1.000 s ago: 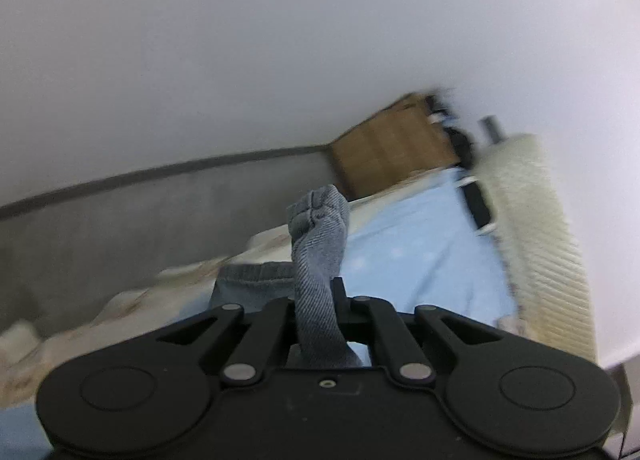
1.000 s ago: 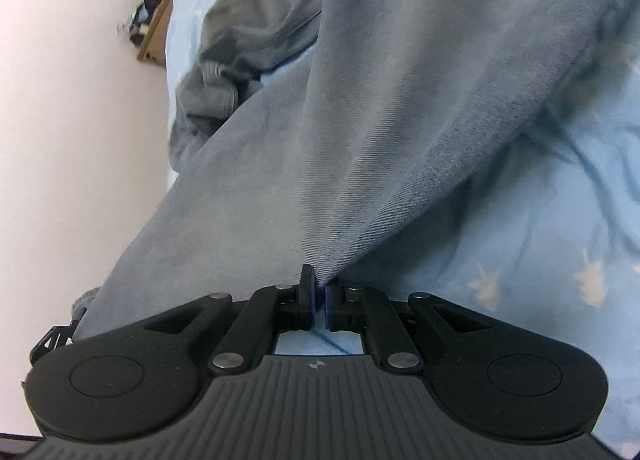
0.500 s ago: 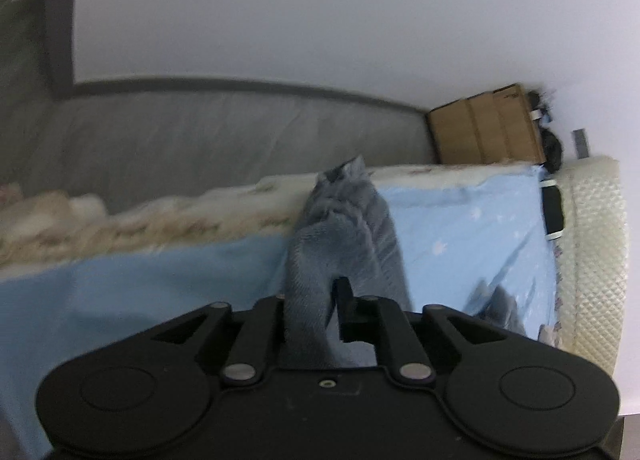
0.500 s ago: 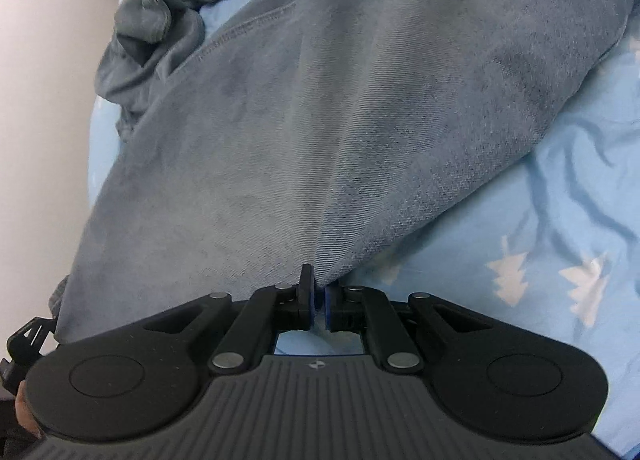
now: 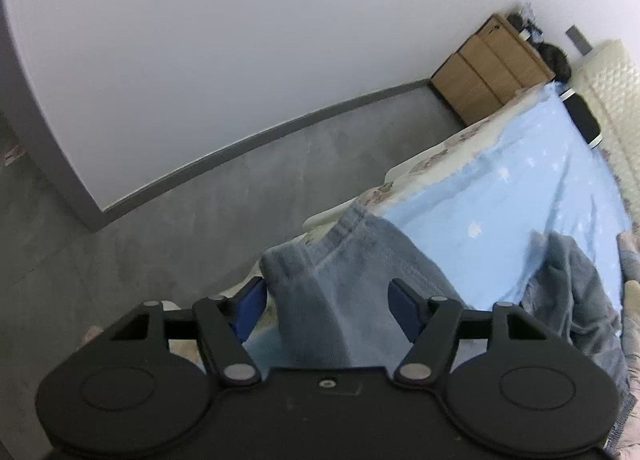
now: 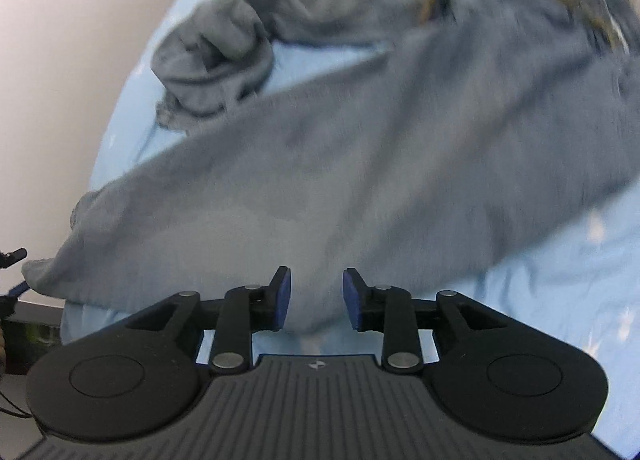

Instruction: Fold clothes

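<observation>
Light blue star-printed bed sheet carried the grey-blue denim trousers, which lay spread between the wide-open fingers of the left gripper and also between the parted fingers of the right gripper, neither pinching the cloth.

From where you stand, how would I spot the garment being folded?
Look at the light blue star-print bedsheet covering the bed. Sprawled across it lies the grey-blue denim jeans, one leg bunched up; it is the only dark, heavy cloth on that pale sheet.
</observation>
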The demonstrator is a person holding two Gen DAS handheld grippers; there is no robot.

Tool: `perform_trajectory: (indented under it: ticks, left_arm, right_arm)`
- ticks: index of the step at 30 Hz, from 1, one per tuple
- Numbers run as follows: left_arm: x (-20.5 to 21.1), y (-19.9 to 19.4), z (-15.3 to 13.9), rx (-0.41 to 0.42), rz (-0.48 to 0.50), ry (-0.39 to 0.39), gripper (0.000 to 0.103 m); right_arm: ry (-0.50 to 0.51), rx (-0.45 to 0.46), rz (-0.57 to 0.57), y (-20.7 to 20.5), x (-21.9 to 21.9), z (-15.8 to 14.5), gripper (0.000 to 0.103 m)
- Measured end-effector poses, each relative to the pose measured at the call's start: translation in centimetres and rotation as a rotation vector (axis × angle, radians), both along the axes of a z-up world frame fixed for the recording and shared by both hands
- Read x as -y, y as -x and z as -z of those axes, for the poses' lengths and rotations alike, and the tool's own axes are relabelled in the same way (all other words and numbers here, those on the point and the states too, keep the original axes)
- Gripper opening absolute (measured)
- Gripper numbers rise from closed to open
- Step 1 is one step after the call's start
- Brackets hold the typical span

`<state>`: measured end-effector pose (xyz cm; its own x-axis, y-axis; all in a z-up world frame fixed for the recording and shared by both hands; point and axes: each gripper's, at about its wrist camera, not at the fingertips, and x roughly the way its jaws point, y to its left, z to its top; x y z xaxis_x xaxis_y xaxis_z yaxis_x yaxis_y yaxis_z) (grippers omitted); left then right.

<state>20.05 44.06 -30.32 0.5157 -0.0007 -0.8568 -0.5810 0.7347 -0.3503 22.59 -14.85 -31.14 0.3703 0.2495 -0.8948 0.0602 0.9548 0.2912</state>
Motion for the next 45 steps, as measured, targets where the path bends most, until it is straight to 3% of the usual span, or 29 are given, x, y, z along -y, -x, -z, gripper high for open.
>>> perform_trajectory:
  ticks: [5,13,16,18,24,29,32,34,35,36,40,42,45]
  left_arm:
    - [-0.3,-4.8,1.9,-0.015,0.119,-0.071,0.064]
    - [-1.7,-8.8,7.0,-0.070,0.234,0.050,0.064]
    - [-2.2,-10.0,8.7,-0.087,0.269,0.104,0.047]
    - [-2.5,-10.7,9.7,-0.096,0.290,0.137,0.013]
    - [-2.6,-11.4,5.3,0.013,0.302,0.054,0.010]
    - [-2.3,-12.3,5.4,-0.050,0.334,-0.006,0.011]
    - [-2.7,-11.8,5.4,-0.009,0.293,0.034,0.013]
    - [-2.4,-11.6,4.5,-0.013,0.285,0.003,0.019]
    - [-2.3,-11.5,4.0,-0.014,0.282,-0.012,0.029]
    - [-2.1,-11.5,3.4,-0.005,0.285,-0.023,0.044]
    - [-0.5,-12.3,1.1,0.082,0.327,-0.047,0.055]
    - [1.7,-13.9,1.0,0.116,0.404,-0.022,0.057]
    - [6.7,-17.0,2.3,0.134,0.597,0.023,0.057]
  right_arm:
    - [0.013,0.007,0.024,-0.4,-0.5,1.2,0.031]
    - [-0.019,-0.002,0.028,-1.4,-3.6,2.7,0.031]
    - [-0.047,0.006,0.044,-2.1,-4.2,2.9,0.031]
    - [-0.066,0.033,0.057,-3.1,-4.7,2.6,0.033]
    - [-0.091,0.138,0.064,-7.6,-6.1,1.6,0.039]
    - [-0.079,0.197,0.092,-12.7,-6.7,2.6,0.047]
    - [-0.087,0.195,0.116,-15.5,-6.8,4.1,0.048]
    - [-0.121,0.158,0.130,-16.8,-6.6,5.3,0.048]
    - [-0.139,0.139,0.144,-17.0,-6.4,5.7,0.048]
    - [-0.158,0.120,0.160,-17.1,-6.2,6.0,0.048]
    - [-0.193,0.112,0.196,-16.1,-6.1,6.3,0.048]
    - [-0.196,0.125,0.203,-15.5,-6.2,6.1,0.048]
    - [-0.194,0.148,0.196,-14.9,-6.3,5.8,0.049]
